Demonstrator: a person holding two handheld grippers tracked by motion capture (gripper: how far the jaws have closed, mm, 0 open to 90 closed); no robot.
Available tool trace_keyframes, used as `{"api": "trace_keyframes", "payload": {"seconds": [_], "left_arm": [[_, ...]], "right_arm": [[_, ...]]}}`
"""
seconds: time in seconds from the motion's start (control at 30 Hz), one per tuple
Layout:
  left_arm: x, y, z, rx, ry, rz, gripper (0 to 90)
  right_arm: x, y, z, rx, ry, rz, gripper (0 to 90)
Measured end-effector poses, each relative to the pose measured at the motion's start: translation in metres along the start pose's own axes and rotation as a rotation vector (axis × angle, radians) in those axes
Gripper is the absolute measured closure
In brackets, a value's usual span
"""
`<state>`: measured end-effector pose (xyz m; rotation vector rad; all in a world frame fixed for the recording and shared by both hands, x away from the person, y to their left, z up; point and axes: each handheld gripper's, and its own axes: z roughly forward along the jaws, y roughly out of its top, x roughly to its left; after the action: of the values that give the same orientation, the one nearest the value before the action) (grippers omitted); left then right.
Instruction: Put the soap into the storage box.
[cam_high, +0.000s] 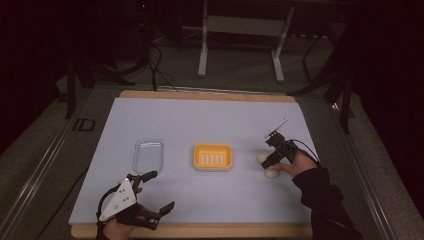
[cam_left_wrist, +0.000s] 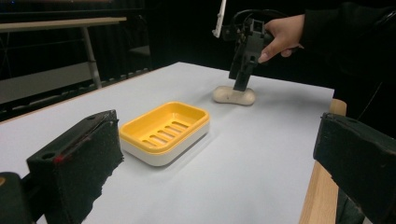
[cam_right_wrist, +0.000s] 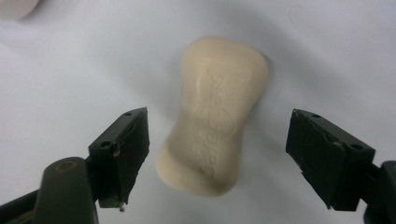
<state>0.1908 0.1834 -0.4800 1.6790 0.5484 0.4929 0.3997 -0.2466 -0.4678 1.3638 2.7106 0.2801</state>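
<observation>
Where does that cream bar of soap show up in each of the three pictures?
High view: the soap lies right of centre, under the right claw.
Left gripper view: upper middle, beyond the yellow soap dish.
Right gripper view: centre, between open jaws.
Shared landmark: the white table cover.

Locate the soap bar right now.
In the high view the soap bar lies on the white mat, right of the yellow soap dish, directly beneath the open right hand-held gripper.

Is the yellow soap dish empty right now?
Empty: the soap dish shows its bare slotted floor; the soap bar lies on the table.
</observation>
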Motion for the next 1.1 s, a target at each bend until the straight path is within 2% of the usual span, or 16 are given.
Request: {"api": "trace_keyframes", "payload": {"seconds": [0.13, 0.33, 0.37, 0.5, 0.6, 0.63, 0.7, 0.93, 1.1], "left_arm": [[0.0, 0.0, 0.0, -0.001, -0.001, 0.0, 1.1], [0.0, 0.0, -0.001, -0.001, 0.001, 0.003, 1.1], [0.0, 0.0, -0.001, -0.003, 0.001, 0.003, 1.1], [-0.001, 0.001, -0.001, -0.007, 0.001, 0.003, 1.1], [-0.001, 0.001, -0.001, -0.004, 0.001, 0.004, 1.1], [-0.001, 0.001, -0.001, -0.004, 0.002, 0.004, 1.1], [-0.001, 0.001, -0.001, -0.003, 0.002, 0.005, 1.1], [-0.001, 0.001, -0.001, -0.003, 0.0, 0.004, 1.1], [-0.001, 0.001, -0.001, -0.002, -0.001, 0.004, 1.1]], "right_arm": [[0.0, 0.001, 0.003, -0.018, 0.0, 0.013, 24.0], [-0.001, -0.001, 0.007, -0.079, -0.005, 0.026, 25.3], [-0.001, -0.001, 0.008, -0.081, -0.007, 0.029, 27.8], [-0.001, -0.001, 0.013, -0.065, -0.008, 0.032, 28.0], [-0.001, 0.0, 0.019, -0.033, -0.012, 0.032, 29.0], [-0.001, 0.0, 0.021, -0.027, -0.017, 0.031, 32.6], [-0.001, 0.001, 0.023, -0.008, -0.025, 0.026, 33.4], [-0.002, 0.003, 0.029, 0.01, 0.003, 0.033, 39.3], [0.001, 0.006, 0.033, 0.037, -0.019, 0.025, 40.5]]}}
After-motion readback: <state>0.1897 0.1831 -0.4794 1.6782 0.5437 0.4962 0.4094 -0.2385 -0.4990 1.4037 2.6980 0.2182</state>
